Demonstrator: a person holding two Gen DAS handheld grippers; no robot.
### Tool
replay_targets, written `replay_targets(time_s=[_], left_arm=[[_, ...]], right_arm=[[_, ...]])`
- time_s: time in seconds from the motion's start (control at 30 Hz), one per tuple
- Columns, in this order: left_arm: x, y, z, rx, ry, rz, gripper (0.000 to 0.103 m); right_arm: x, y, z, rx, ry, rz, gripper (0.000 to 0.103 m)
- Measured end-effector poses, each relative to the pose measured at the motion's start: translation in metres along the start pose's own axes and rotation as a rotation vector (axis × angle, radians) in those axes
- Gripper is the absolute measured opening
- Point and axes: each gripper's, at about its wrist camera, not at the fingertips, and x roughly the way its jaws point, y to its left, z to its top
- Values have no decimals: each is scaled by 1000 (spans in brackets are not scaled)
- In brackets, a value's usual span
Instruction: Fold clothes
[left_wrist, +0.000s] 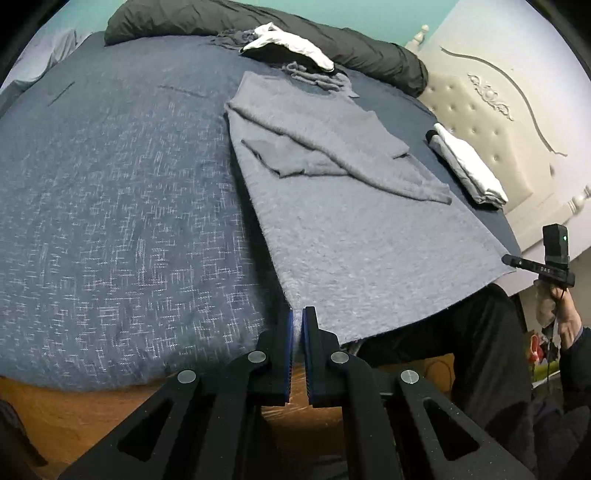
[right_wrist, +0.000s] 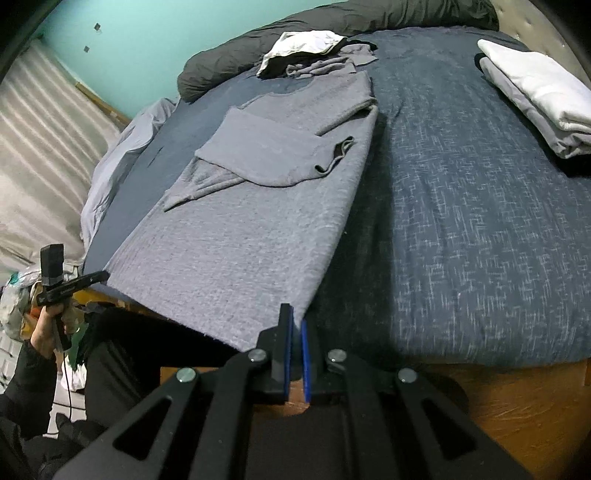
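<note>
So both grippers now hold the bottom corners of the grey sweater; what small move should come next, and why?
Probably lift the hem and carry it toward the collar. The left gripper and right gripper each pinch a bottom corner of the grey sweater, and both sleeves are already folded across its body.

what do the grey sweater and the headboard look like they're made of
Grey sweater: a soft knit, probably wool or fleece, matte with a fuzzy nap at its edges. Headboard: cream button-tufted padding, probably faux leather given its slight sheen, in a painted frame with carved scrollwork, perhaps wood.
</note>
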Motion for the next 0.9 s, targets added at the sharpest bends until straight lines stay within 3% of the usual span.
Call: replay_targets(time_s=[0.33, 0.6, 0.9], left_arm=[[-13, -11, 31, 19, -50, -2, 5], [-13, -12, 86, 19, -106, -14, 5], [14, 5, 162, -7, -124, -3, 5]], right_arm=[[-13, 8, 26, -13, -56, 32, 4], [-11, 8, 73, 0, -83, 44, 4], [0, -14, 146, 50, -93, 26, 4]])
